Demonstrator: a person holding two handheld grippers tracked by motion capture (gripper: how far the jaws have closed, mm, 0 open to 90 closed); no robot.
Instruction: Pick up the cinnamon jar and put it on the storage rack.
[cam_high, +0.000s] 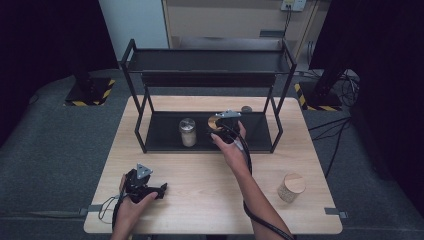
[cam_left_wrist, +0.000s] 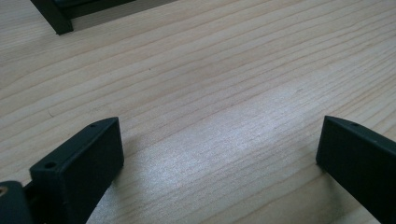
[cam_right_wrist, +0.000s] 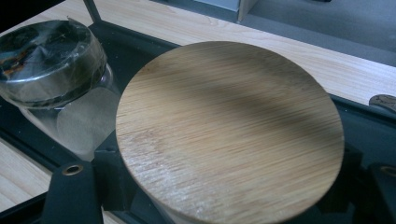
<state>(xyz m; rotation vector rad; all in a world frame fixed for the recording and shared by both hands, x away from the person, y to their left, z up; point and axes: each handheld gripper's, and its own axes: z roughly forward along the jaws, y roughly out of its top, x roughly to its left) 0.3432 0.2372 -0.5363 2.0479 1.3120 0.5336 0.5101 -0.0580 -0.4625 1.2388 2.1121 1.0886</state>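
Note:
My right gripper (cam_high: 220, 128) reaches into the lower shelf (cam_high: 162, 136) of a black metal rack, shut on a jar with a round bamboo lid (cam_high: 214, 122). In the right gripper view that lid (cam_right_wrist: 229, 126) sits between the two black jaws of the right gripper (cam_right_wrist: 229, 179), and the jar body under it is hidden. Just left of it on the same shelf stands a glass jar with a silver metal lid (cam_high: 188, 131) (cam_right_wrist: 46, 60). My left gripper (cam_high: 161, 190) (cam_left_wrist: 219, 149) rests open on the wooden table near its front left, nothing between its jaws.
A second bamboo-lidded jar (cam_high: 291, 187) stands on the table (cam_high: 200, 200) at front right. A small dark round thing (cam_high: 246, 108) (cam_right_wrist: 385, 100) lies behind the rack's lower shelf. The rack's upper shelf (cam_high: 210, 61) overhangs the lower one; its posts flank the opening.

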